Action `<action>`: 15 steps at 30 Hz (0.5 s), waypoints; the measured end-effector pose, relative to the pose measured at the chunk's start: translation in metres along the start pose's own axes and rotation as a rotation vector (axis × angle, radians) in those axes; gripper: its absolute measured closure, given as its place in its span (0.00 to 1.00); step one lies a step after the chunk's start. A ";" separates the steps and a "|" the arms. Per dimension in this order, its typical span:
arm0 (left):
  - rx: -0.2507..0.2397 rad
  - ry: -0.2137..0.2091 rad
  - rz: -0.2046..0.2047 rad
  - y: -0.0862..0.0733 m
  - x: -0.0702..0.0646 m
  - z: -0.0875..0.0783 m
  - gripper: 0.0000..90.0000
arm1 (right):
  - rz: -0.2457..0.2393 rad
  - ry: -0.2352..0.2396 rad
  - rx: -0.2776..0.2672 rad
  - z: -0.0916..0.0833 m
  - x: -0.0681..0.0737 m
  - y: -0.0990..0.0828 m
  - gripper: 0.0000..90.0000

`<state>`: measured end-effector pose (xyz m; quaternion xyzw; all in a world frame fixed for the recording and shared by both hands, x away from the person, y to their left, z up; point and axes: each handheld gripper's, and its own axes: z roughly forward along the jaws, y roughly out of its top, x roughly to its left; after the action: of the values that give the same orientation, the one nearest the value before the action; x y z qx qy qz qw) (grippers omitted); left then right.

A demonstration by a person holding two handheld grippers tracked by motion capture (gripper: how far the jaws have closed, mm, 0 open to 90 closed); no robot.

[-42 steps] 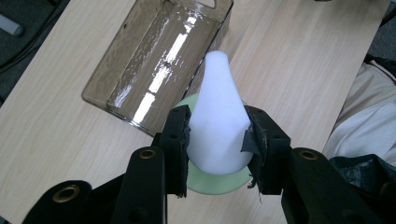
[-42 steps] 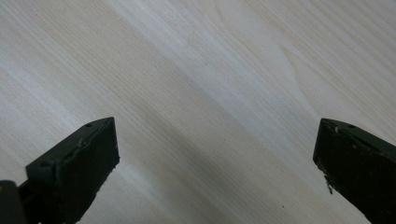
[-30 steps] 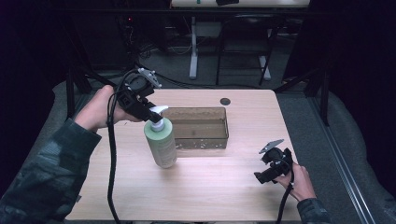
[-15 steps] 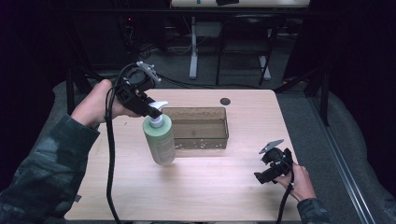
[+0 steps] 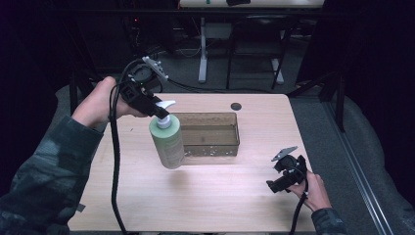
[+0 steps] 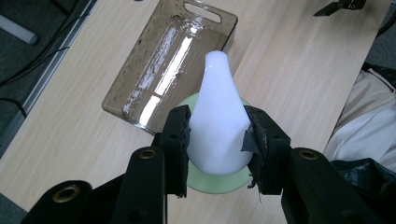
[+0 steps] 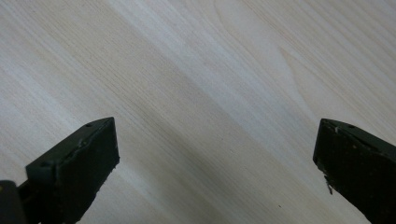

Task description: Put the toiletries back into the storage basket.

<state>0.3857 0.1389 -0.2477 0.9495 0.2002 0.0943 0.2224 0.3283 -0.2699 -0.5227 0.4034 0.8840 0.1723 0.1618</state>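
Bottle [image 5: 167, 143] lifted clear of table [image 5: 220, 205], hanging tilted just left of bin [image 5: 211, 135]. Left gripper [image 6: 217, 135] clamped on white pump head. Right gripper [image 5: 283, 177] gaping, idle, right of bin. Judged step: carry. Next: move over bin, lower, release.

High view: room dark all round, light falls from above on the bench [image 5: 220, 205] alone, soft and slightly grainy. Faint shadow under the bottle [image 5: 168, 142]. Left gripper view: bright, white pump head [image 6: 217, 121] blown out, glare streaks on the clear tray [image 6: 140, 93], tool jaws near the lens a bit soft. Right gripper view: even light, wood grain possibly slightly blurred, dark jaws lack detail.
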 end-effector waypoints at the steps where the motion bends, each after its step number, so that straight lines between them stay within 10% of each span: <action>1: -0.001 0.000 0.001 0.001 0.001 -0.001 0.70 | 0.000 -0.001 0.001 0.000 0.000 0.000 0.00; 15: -0.012 0.026 -0.010 0.009 0.008 -0.011 0.70 | -0.003 -0.001 0.001 0.000 0.000 0.000 0.00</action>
<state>0.3930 0.1386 -0.2335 0.9458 0.2071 0.1065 0.2262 0.3281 -0.2699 -0.5228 0.4020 0.8846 0.1715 0.1623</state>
